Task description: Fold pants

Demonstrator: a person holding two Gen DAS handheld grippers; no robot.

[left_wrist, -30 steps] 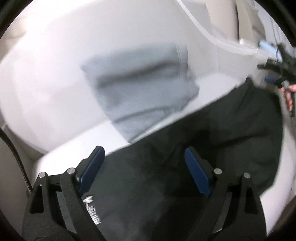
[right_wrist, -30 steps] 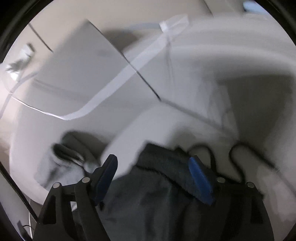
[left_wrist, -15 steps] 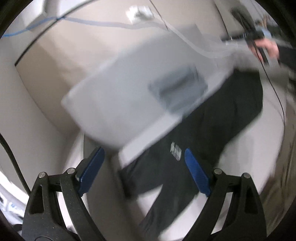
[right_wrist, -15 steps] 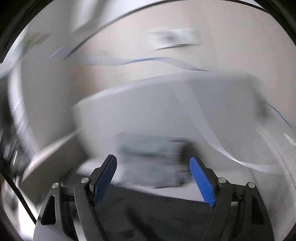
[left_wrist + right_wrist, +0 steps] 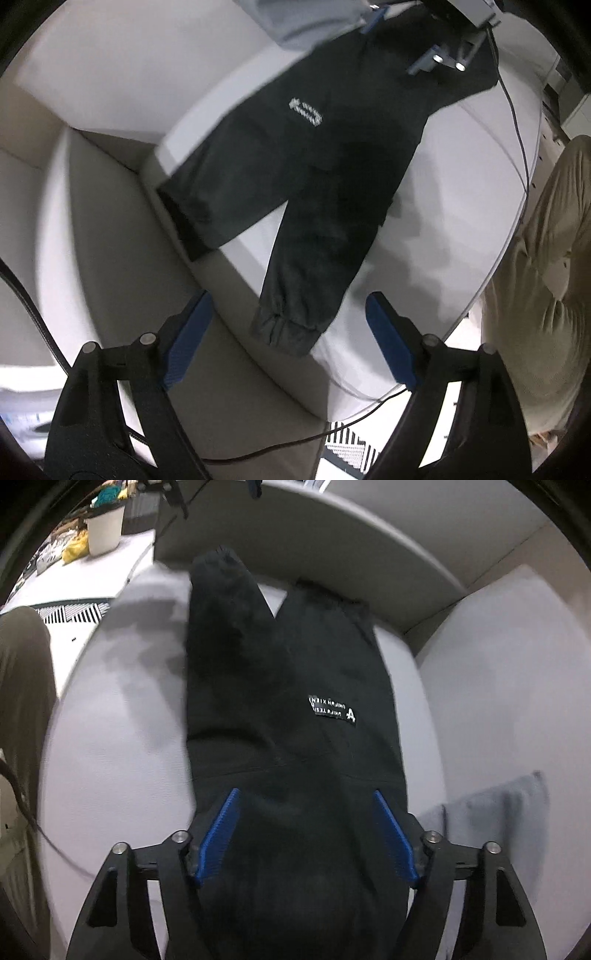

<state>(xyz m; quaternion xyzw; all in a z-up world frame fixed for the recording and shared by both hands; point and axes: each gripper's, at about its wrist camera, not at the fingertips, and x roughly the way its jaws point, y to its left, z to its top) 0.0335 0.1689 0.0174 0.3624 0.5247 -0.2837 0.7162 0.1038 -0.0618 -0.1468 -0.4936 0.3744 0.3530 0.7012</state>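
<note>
White bucket upright on side table, contents unseen

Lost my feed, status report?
Left gripper closing over leg cuff, not gripping. Right gripper closing above waistband. Black pants spread flat. Grey garment alongside, clear.

A small white printed label is seen on the black pants. It appears upside down and mirrored; only a large letter "A" can be made out. In the left wrist view the same label is blurred beyond reading.
</note>
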